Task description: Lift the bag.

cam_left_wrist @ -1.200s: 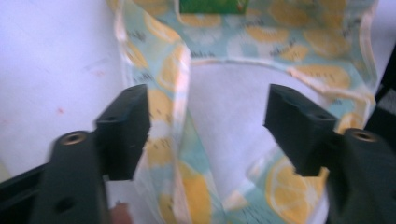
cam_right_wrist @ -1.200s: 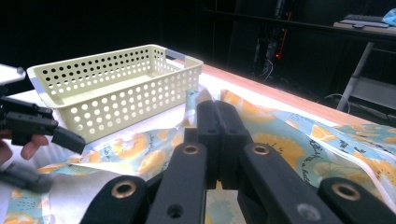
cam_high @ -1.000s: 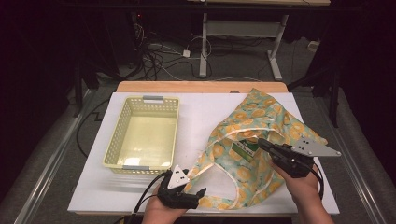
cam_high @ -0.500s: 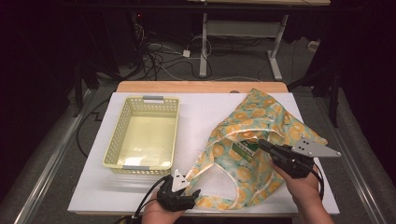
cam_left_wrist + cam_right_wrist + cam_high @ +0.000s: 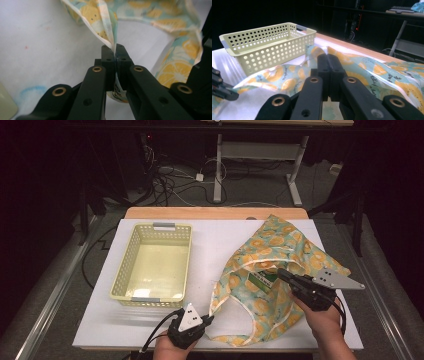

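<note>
Cloth strap (image 5: 106,30) pinched between the left fingers (image 5: 108,53).

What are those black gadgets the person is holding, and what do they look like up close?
Each is a black hand-held gripper: left gripper, right gripper. Both have two flat black jaws on arms set with brass-ringed holes, a grey three-cornered plate with dark dots on top, and a black cable trailing back.

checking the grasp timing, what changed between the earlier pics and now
The left gripper has just been closing its jaws, and they now pinch the edge of the orange-print cloth bag near the table's front. The right gripper stayed shut on the bag's opening, and the yellow basket kept its place.
</note>
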`<state>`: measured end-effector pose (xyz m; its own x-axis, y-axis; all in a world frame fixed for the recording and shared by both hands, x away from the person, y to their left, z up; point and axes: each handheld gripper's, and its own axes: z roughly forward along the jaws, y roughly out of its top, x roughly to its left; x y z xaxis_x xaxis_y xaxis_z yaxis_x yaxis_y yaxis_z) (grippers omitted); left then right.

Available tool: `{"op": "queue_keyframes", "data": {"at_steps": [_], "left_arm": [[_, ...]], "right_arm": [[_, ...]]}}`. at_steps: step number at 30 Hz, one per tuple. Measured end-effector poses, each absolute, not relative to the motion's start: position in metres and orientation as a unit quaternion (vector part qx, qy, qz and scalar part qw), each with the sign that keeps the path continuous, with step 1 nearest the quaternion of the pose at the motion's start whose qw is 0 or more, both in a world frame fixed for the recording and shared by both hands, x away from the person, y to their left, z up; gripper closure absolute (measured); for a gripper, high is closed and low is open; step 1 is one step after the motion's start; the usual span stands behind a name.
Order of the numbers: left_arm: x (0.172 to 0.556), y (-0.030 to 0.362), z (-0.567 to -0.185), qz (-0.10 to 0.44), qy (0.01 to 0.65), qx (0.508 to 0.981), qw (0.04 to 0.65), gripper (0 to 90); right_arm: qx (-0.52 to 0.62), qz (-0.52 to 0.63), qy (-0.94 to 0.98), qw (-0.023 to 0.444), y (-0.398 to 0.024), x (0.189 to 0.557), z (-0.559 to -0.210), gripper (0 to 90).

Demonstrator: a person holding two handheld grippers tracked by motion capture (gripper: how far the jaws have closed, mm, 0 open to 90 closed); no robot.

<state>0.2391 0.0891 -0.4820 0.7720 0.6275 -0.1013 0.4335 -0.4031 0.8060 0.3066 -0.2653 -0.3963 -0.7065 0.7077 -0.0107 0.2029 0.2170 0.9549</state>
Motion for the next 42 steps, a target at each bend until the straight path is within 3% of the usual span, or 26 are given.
{"op": "queue_keyframes", "data": {"at_steps": [5, 17, 42], "left_arm": [[0.237, 0.089, -0.459, 0.136, 0.312, 0.800, 0.493, 86.1], [0.257, 0.091, -0.422, 0.187, 0.296, 0.762, 0.544, 86.1], [0.288, 0.102, -0.354, 0.270, 0.275, 0.719, 0.578, 86.1]], "right_arm": [[0.298, 0.554, 0.741, 0.234, -0.264, 0.302, -0.394, 90.0], [0.291, 0.573, 0.727, 0.241, -0.258, 0.303, -0.389, 90.0], [0.287, 0.596, 0.703, 0.261, -0.257, 0.303, -0.375, 90.0]]}}
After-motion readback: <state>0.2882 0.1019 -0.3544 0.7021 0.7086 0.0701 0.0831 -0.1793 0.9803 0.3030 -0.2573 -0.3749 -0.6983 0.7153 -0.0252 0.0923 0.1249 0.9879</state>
